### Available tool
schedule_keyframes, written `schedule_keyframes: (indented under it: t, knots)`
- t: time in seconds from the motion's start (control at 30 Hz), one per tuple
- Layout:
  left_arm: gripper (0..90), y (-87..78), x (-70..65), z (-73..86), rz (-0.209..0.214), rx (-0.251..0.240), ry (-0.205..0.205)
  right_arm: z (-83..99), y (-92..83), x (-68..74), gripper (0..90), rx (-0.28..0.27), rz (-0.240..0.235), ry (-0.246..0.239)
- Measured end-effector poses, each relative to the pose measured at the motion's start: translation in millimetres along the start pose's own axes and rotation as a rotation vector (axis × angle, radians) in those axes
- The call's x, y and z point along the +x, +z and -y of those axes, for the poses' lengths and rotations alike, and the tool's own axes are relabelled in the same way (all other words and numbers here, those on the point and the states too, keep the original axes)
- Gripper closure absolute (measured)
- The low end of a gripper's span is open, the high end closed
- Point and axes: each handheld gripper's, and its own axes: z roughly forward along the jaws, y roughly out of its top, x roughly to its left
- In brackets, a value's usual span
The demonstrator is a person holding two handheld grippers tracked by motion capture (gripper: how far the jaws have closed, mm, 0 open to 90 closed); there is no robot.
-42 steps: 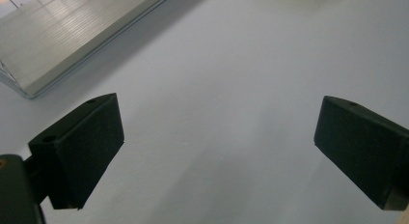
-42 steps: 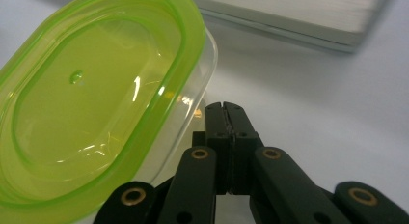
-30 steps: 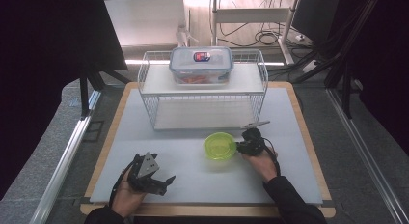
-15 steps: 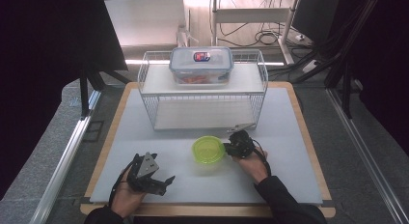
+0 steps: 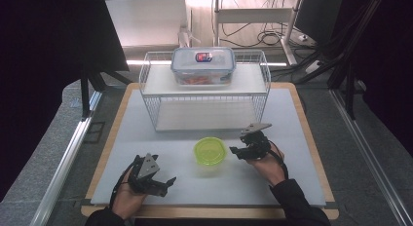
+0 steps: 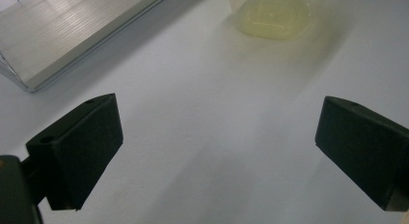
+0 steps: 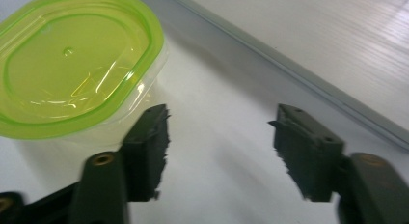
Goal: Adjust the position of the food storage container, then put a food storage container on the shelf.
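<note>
Standing apart with nothing between them, the fingers (image 7: 149,147) of the right gripper (image 5: 242,149) have just been opening just beside the green-lidded container (image 5: 210,151), which looks freshly set down so it can rest flat on the white surface (image 5: 292,187). Sitting upright with its lid facing up, the container is lying in front of the wire rack (image 5: 204,97), its oval's long axis running roughly left to right in the high view. Resting near the front edge, the left gripper (image 5: 163,182) is holding its fingers (image 6: 77,151) wide and empty, seemingly waiting.
</note>
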Motion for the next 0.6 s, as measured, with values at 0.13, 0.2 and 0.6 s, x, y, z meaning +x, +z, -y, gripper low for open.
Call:
schedule_keyframes:
  t: [0.13,0.2,0.6]
  knots:
    - [2.4,0.9,-0.4,0.4,0.001,0.002,0.002,4.6,-3.7,-2.1,24.7,-0.01,-0.012,0.012]
    - [2.4,1.0,-0.5,0.3,0.002,0.003,0.003,7.2,-4.8,-3.3,22.1,-0.008,-0.018,0.015]
    - [2.3,0.9,-0.6,0.4,0.004,-0.003,0.006,9.3,-6.6,-5.5,4.1,-0.029,-0.024,0.063]
